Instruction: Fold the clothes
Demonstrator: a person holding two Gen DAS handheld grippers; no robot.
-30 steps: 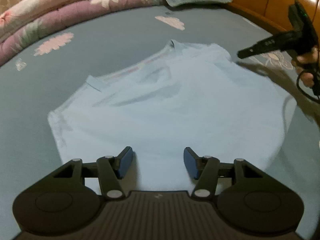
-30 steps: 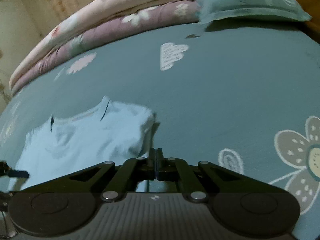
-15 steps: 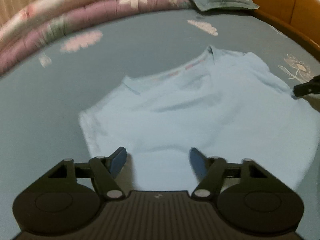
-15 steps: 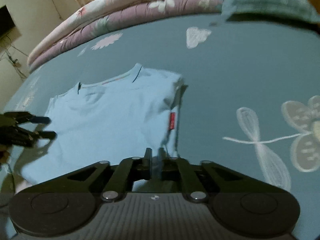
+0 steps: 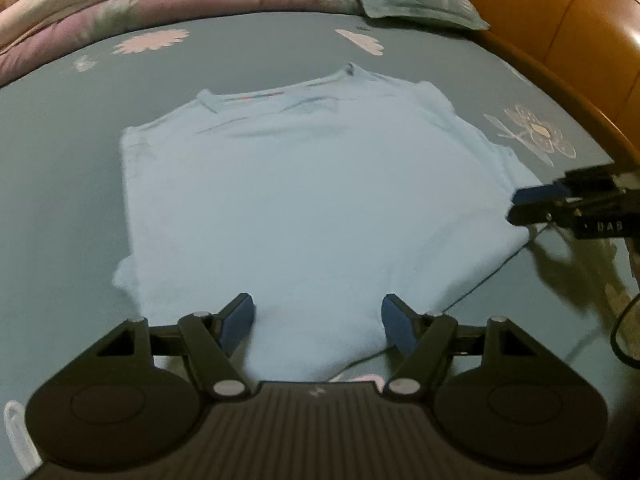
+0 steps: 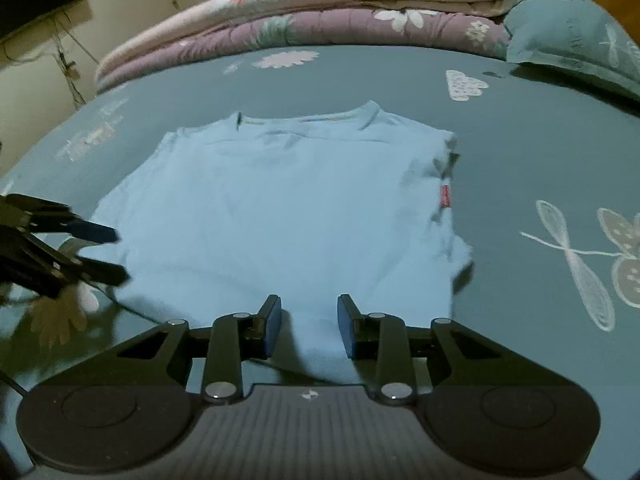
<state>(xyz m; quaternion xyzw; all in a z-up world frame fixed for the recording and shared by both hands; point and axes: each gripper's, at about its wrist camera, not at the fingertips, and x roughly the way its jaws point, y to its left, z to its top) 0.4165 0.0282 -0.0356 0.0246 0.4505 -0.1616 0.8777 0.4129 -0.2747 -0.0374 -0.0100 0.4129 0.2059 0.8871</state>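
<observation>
A light blue T-shirt (image 5: 312, 200) lies flat on the bed, sleeves folded in, collar at the far side. It also shows in the right wrist view (image 6: 288, 216), with a small red tag on its right edge. My left gripper (image 5: 318, 320) is open and empty, hovering over the near hem on the left. My right gripper (image 6: 309, 328) is open and empty, over the near hem on the right. Each gripper shows in the other's view: the right one (image 5: 520, 210) at the shirt's right edge, the left one (image 6: 114, 254) at its left edge.
The bed has a teal sheet (image 5: 60, 180) with flower prints. Folded pink and purple quilts (image 6: 320, 8) and a teal pillow (image 5: 416, 0) lie along the far side. A wooden bed frame (image 5: 580, 60) runs along the right.
My right gripper was shut and has opened; it dropped from above the bed to the shirt's near hem. My left gripper stayed open and shifted along the hem.
</observation>
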